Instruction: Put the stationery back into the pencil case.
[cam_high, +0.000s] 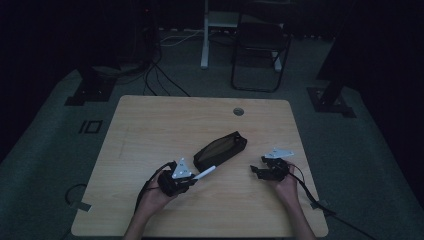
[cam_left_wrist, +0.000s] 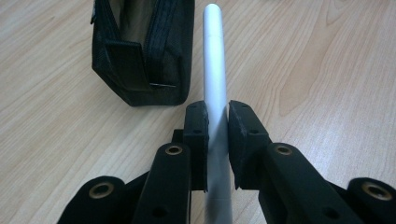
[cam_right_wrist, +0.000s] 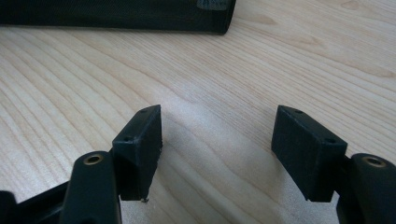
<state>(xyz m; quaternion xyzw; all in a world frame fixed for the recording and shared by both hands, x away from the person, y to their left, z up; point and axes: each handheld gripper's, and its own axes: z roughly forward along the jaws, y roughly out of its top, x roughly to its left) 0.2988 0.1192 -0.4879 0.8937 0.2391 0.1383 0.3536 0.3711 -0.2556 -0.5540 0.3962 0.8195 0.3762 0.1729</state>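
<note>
Nearest, at the table's (cam_high: 150, 210) near left, the left gripper (cam_high: 192, 176) has its jaws pinching a white pen (cam_left_wrist: 215, 79), whose tip reaches toward the near end of the black pencil case (cam_high: 220, 150). At near right, the right gripper (cam_high: 256, 170) rests low over bare wood with its jaws spread and nothing between them. Farther, mid-table, the case lies on its side, its zip apparently open. Picking up looks done; slipping the pen inside and closing the case seem left.
</note>
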